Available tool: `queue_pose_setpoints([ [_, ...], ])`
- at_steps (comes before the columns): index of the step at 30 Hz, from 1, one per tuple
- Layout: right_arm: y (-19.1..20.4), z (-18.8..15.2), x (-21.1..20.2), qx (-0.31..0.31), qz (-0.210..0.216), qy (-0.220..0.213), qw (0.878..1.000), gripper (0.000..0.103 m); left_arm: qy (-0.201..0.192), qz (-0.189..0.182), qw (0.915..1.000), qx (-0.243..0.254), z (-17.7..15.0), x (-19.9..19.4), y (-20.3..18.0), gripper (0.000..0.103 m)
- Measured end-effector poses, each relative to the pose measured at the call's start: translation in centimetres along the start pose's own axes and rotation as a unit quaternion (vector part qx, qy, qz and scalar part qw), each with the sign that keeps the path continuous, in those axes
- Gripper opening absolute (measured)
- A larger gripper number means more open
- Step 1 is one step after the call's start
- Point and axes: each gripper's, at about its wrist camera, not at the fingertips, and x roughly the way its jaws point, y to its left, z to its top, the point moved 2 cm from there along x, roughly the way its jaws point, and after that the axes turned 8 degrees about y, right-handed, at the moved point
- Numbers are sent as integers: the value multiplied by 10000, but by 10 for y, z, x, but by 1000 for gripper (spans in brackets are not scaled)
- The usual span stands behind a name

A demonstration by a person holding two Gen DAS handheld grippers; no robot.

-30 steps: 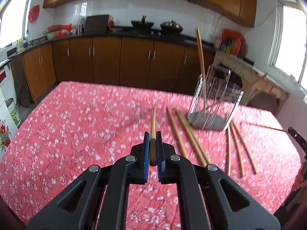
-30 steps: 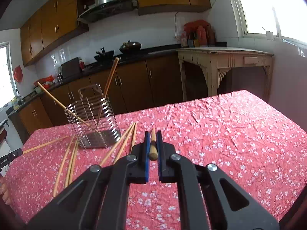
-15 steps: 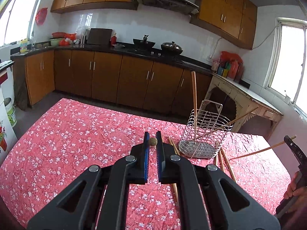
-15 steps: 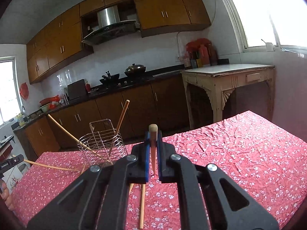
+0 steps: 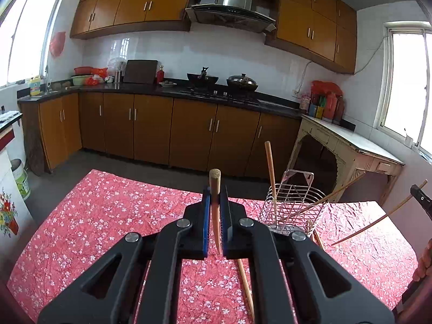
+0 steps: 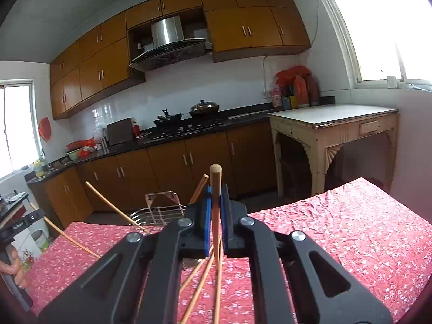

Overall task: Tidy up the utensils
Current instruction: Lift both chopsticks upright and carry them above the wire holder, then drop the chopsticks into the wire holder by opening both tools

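My left gripper (image 5: 214, 202) is shut on a wooden chopstick (image 5: 215, 189), held above the table with its thick end up. My right gripper (image 6: 215, 202) is shut on another wooden chopstick (image 6: 215, 186), also thick end up. A wire utensil basket (image 5: 293, 208) stands on the red flowered tablecloth (image 5: 108, 224), ahead and to the right of the left gripper, with chopsticks (image 5: 270, 172) leaning in it. In the right wrist view the basket (image 6: 159, 214) is ahead to the left. Loose chopsticks (image 6: 199, 289) lie on the cloth under the right gripper.
Another loose chopstick (image 5: 245, 283) lies on the cloth by the left gripper. Past the table's far edge are kitchen cabinets (image 5: 151, 129) and a cream side table (image 6: 332, 127). The right gripper's chopstick (image 5: 378, 220) shows at the left wrist view's right edge.
Both grippers have lifted their chopsticks off the table and tilted them from lying flat to upright. The views now look across the kitchen rather than down at the cloth.
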Motion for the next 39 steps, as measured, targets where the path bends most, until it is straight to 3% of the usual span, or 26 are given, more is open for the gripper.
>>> queue_pose_setpoints([
  [4, 8, 17, -7, 57, 332, 51, 9994, 7, -72, -104, 9998, 131, 13, -10, -10, 6],
  [10, 26, 65, -12, 174, 764, -69, 9969, 7, -258, -556, 9979, 216, 51, -38, -39, 6],
  [13, 41, 83, 1, 77, 752, -187, 9970, 7, -465, -707, 9962, 229, 72, -47, -57, 6],
  [18, 58, 92, 35, -45, 666, -158, 9976, 7, -749, -591, 9952, 195, 100, -29, -84, 6],
  [21, 58, 88, 64, -15, 611, 72, 9981, 7, -569, -523, 9969, 135, 103, 4, -92, 6],
  [26, 57, 75, 101, 40, 651, 495, 9966, 7, 75, -530, 9986, 12, 89, 58, -94, 6],
  [33, 51, 57, 131, 75, 612, 859, 9944, 8, 487, -450, 9977, 153, 76, 86, -97, 6],
  [35, 48, 55, 134, 80, 417, 857, 9954, 12, 573, -344, 9976, 205, 76, 89, -97, 7],
  [38, 39, 50, 131, 137, 259, 787, 9965, 29, 576, -264, 9977, 223, 76, 85, -94, 11],
  [39, 36, 50, 127, 161, 216, 768, 9967, 29, 579, -243, 9978, 214, 77, 84, -94, 14],
])
